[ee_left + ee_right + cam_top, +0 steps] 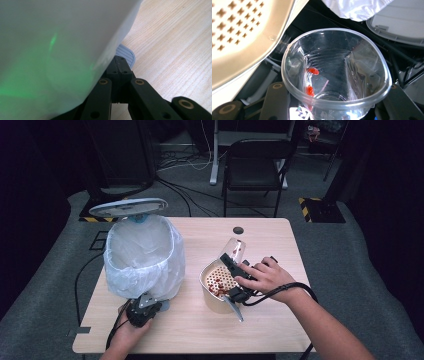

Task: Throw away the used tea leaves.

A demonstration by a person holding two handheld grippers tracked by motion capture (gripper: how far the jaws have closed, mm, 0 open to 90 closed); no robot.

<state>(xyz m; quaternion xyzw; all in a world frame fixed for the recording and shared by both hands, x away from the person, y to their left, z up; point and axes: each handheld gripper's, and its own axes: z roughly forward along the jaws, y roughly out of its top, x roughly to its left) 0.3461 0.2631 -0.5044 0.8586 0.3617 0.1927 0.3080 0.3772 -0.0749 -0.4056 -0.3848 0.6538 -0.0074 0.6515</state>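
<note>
While my right gripper (234,266) clamps the clear cup (336,72), tipped mouth-left over the strainer bowl (218,281).
Two red bits cling inside; bowl lies just left. My left gripper (119,67), jaws together, presses the bin's pedal (125,53).

Pale wood grain is shown on the tabletop (260,325). A translucent white bag (142,255) lines the bin. Cross-shaped holes pattern the cream strainer (242,32); red bits (313,71) are seen in the clear plastic cup (337,75).
</note>
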